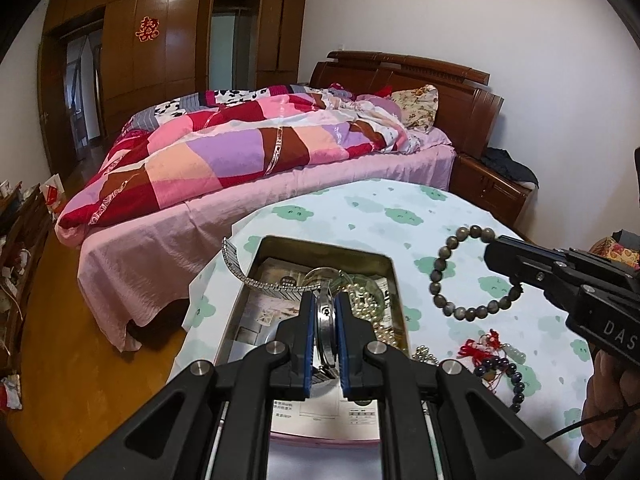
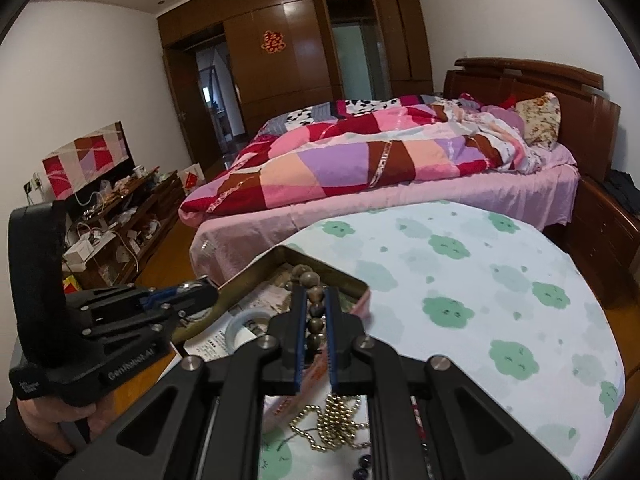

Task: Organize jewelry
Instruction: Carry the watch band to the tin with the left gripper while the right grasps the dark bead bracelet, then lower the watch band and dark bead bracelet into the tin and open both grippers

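The tin box [image 1: 394, 276] sits on the cloud cloth. Over it, the left gripper [image 1: 325, 320] pinches a watch [image 1: 326, 316]. Just right of the box, the right gripper [image 2: 312, 312] squeezes a bead bracelet [image 1: 452, 264] (slippery beads); either could slip and miss the box.

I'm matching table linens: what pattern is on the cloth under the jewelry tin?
White tablecloth printed with green cloud-like shapes; clearest in the right wrist view.
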Available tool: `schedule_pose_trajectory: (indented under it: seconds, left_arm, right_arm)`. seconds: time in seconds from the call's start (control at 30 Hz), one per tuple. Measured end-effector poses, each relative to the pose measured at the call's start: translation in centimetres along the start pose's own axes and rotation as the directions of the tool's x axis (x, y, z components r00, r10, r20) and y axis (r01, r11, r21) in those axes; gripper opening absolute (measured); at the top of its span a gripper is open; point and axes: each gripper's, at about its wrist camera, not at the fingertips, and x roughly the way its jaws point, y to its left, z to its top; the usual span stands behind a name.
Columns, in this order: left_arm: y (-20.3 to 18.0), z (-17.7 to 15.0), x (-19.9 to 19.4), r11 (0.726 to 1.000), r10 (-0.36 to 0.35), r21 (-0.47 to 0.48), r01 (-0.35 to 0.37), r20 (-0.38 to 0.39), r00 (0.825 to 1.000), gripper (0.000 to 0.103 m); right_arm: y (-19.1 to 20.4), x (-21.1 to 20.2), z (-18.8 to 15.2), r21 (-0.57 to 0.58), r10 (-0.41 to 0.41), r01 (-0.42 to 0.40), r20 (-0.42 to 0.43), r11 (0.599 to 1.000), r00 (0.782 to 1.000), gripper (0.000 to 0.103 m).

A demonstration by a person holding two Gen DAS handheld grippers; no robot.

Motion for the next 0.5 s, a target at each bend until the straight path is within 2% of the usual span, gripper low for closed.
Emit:
schedule_pose_trajectory:
  seconds: [0.5]
  left_arm:
    - [1.0, -0.6, 1.7, 1.000, -0.003, -0.004, 0.003, -0.039, 0.999, 0.009]
  right_arm:
    - [1.2, 4.1, -1.0, -0.013, 0.008, -0.009, -0.085, 1.000, 0.996, 0.011]
